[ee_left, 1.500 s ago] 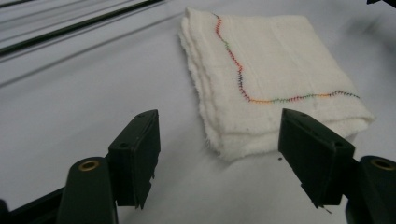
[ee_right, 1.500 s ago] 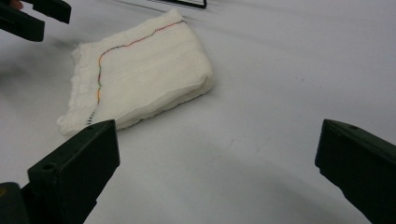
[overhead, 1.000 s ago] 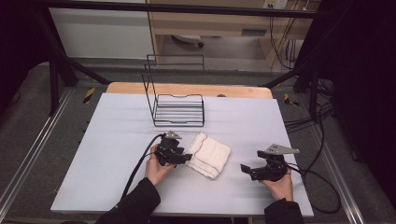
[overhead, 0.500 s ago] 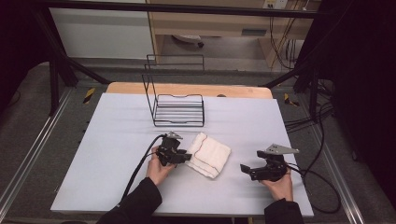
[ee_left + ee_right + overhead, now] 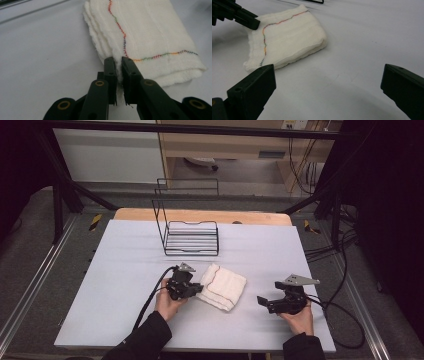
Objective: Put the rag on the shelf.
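Note:
A folded white towel (image 5: 225, 287) with a multicoloured stitched line lies at the middle of the white table. My left gripper (image 5: 199, 289) is at the towel's left edge. In the left gripper view, its jaws (image 5: 118, 61) have just been closing and pinch the towel's (image 5: 150, 37) layered edge between them. My right gripper (image 5: 261, 302) rests to the right of the towel, apart from it, pointing towards it. Its jaws (image 5: 328, 72) stand wide open with nothing but bare table between them. The towel (image 5: 289, 37) and the left gripper (image 5: 239, 15) lie beyond them.
A black wire rack (image 5: 192, 237) stands upright behind the towel near the table's (image 5: 125, 260) far edge. A strip of wood (image 5: 200, 215) runs along the back. Cables (image 5: 340, 320) trail off the right side, and one runs back from the left gripper.

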A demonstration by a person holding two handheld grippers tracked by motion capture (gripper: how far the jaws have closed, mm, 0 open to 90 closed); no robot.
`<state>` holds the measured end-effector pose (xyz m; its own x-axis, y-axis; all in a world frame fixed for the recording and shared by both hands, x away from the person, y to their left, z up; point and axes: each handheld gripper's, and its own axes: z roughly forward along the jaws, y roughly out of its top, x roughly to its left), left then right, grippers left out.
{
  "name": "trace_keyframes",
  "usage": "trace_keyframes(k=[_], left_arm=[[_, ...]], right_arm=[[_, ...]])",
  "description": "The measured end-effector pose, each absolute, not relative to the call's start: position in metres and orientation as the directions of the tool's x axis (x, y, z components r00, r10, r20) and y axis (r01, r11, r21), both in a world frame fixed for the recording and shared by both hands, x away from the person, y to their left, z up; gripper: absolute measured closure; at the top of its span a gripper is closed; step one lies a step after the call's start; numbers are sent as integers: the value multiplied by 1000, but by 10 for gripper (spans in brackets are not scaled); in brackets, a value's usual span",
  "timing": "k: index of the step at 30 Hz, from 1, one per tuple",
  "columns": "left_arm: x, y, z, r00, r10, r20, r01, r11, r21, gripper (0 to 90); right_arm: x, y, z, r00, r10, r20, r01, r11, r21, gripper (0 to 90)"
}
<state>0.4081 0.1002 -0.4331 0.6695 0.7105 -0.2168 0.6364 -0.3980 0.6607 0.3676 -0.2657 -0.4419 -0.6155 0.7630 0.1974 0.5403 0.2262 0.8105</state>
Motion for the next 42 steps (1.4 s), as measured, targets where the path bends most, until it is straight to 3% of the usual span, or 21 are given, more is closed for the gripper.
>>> trace_keyframes(k=[7,16,29,31,32,34,38,42], left_arm=[[391,115,-425,671,718,-183,622,-412,665,826],[372,140,-430,646,735,-203,648,-388,655,824],[352,144,-437,649,742,-169,632,-402,662,799],[353,146,-436,655,735,-173,628,-403,666,763],[353,148,-435,664,727,-175,620,-405,672,678],[357,152,-430,673,719,-172,607,-404,684,639],[373,159,-419,681,711,-175,592,-394,704,453],[395,160,-415,677,722,-142,582,-406,705,353]], right_arm=[[368,-265,-442,-619,761,193,537,231,812,5],[368,-264,-442,-618,762,195,540,231,810,5],[368,-262,-442,-618,762,195,542,233,807,5],[368,-262,-442,-618,761,195,540,230,810,5],[368,-263,-442,-618,762,193,538,231,811,5],[368,-263,-442,-618,762,192,538,231,811,5],[368,-262,-442,-617,762,197,541,229,809,5],[368,-262,-442,-617,763,195,541,230,809,5]])
